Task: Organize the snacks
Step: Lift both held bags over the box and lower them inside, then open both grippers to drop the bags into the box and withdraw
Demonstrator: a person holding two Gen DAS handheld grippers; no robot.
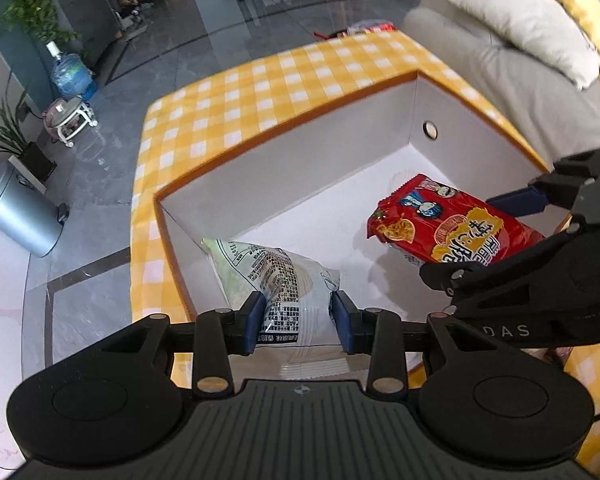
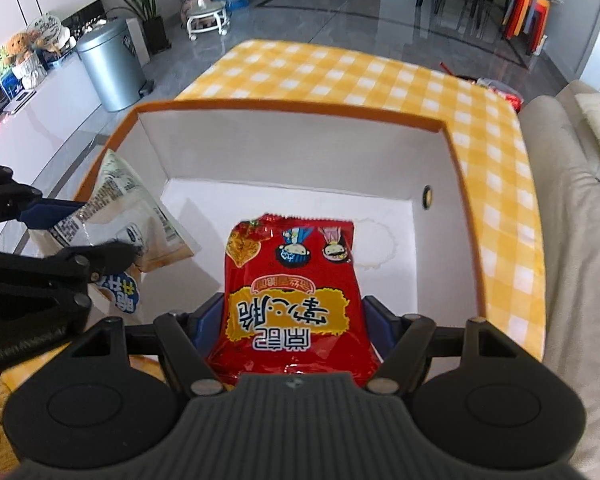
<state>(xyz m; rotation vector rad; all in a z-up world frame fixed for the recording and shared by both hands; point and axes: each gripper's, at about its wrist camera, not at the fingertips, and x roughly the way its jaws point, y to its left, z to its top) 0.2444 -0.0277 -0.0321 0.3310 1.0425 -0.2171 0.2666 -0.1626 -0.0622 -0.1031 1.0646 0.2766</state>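
Note:
My left gripper [image 1: 299,316] is shut on a pale green and white snack bag [image 1: 276,280] and holds it over the near left corner of the white box [image 1: 340,136]. My right gripper [image 2: 292,320] is shut on a red snack bag [image 2: 296,280], held over the box's white floor. The red bag [image 1: 448,228] and right gripper show at the right of the left wrist view. The pale bag [image 2: 132,216] and left gripper show at the left of the right wrist view.
The orange-rimmed box [image 2: 292,114] sits on a table with a yellow checked cloth [image 1: 260,92]. A beige sofa [image 1: 540,52] with cushions stands to the right. More snack packets [image 2: 500,90] lie at the table's far corner. A metal bin [image 2: 108,68] stands on the floor.

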